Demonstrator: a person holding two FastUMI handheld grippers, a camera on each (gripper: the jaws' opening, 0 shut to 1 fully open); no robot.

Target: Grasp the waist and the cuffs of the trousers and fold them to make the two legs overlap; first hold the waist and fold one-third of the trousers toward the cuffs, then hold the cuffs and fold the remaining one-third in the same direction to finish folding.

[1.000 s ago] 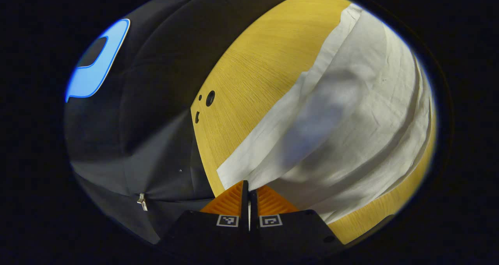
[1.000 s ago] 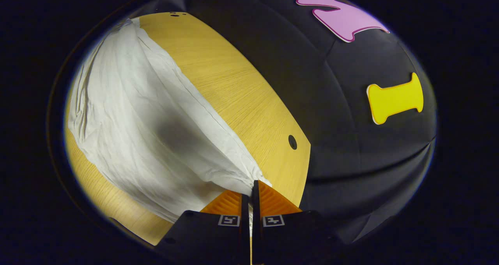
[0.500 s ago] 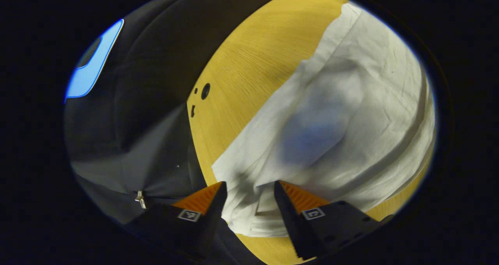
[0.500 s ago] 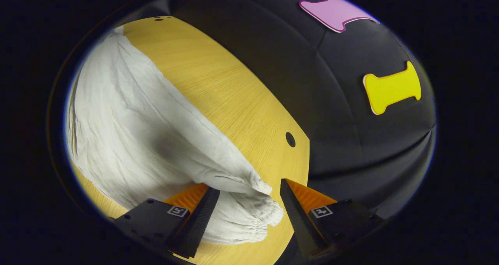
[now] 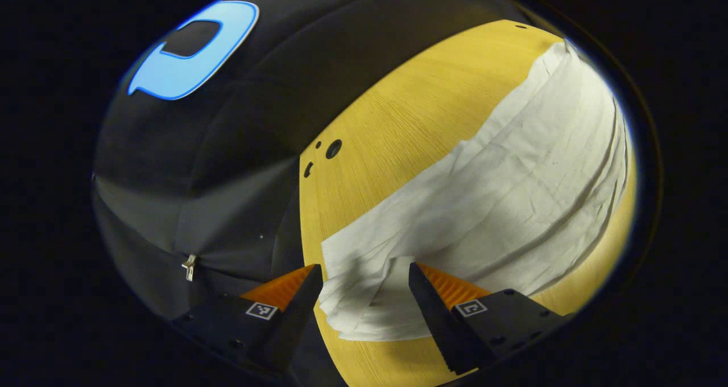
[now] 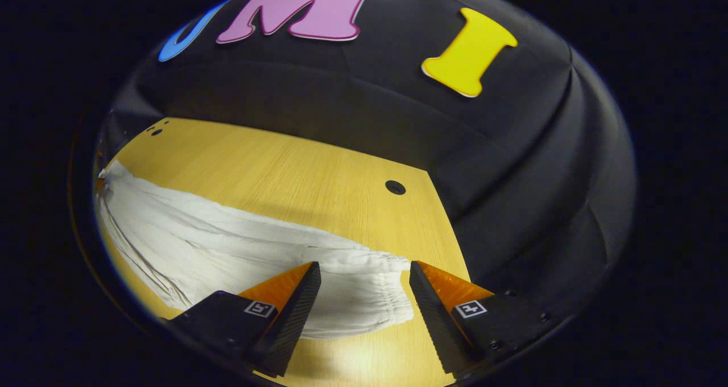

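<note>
We see one pair of white trousers (image 5: 500,193) lying flat on the wood worktop (image 5: 398,119), stretched lengthwise.

Left gripper view: our left gripper (image 5: 364,296) has its two fingers (image 5: 301,296) spread wide, nothing pinched. One end of the trousers, w/ layered edges, sits btw. the fingers on the worktop, near the worktop's end edge where the black cloth wall (image 5: 227,148) begins. We can't tell if the fingers touch the cloth. The rest of the garment runs away to the far right of the view. Three small holes (image 5: 333,148) show in the worktop near that edge.

Right gripper view: our right gripper (image 6: 364,296) also has two fingers (image 6: 296,301) spread apart, holding nothing. The gathered, elasticated end (image 6: 369,287) of the trousers (image 6: 216,250) lies btw. them, flat on the worktop (image 6: 284,176), close to the worktop's end edge. One round hole (image 6: 394,187) sits near the far corner on that side; more small holes at the far end.

Count: 1 trousers, 2 grippers, 2 fingers each, 1 worktop.
</note>
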